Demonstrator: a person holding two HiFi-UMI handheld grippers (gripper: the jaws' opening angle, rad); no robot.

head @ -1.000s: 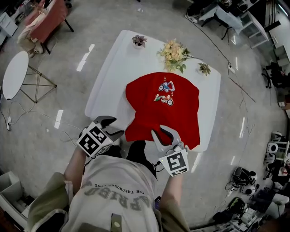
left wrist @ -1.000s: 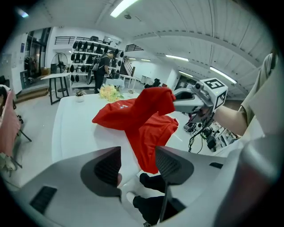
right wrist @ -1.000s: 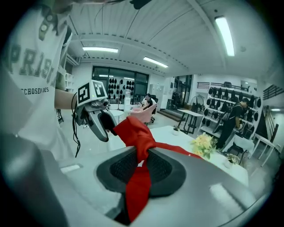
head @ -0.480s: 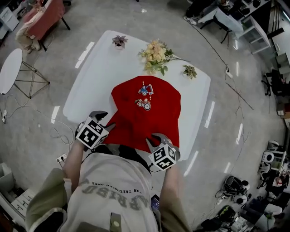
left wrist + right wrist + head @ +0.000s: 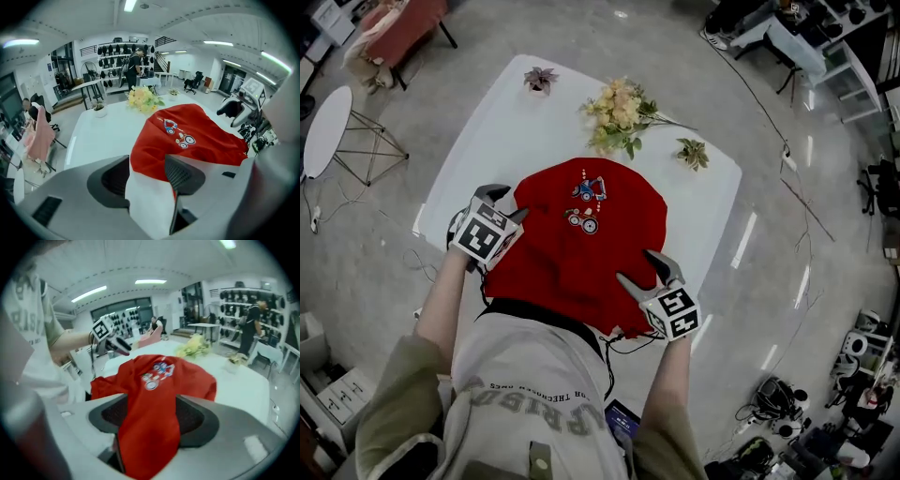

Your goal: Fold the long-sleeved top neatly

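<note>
**A:** What do we have in front of us?

**B:** We look down on a white, smooth, rectangular table (image 5: 506, 122). A red long-sleeved top of soft cloth (image 5: 581, 258) lies rumpled over its near half. The far end of the top is rounded and the near part reaches the table's near edge. A small cartoon-vehicle print (image 5: 582, 217) faces up.

**A:** And our two claws?

**B:** Our left gripper (image 5: 505, 202) (image 5: 147, 173) is at the top's left side, towards the table's left edge. Its grey jaws stand apart and grip nothing. Between them we see bare white tabletop, with the red hem just beyond. Our right gripper (image 5: 639, 268) (image 5: 146, 414) is at the top's near right part, by the table's near edge. Its jaws have just been opening and now stand wide. A fold of red cloth lies loose between the dark, textured pads (image 5: 193, 419).

**A:** Anything else on the table?

**B:** Along the far edge there is a bunch of pale yellow flowers (image 5: 615, 111). A small plant in a white pot (image 5: 540, 80) stands by the far left corner, and a small green leafy plant (image 5: 692, 152) towards the right edge.
</note>
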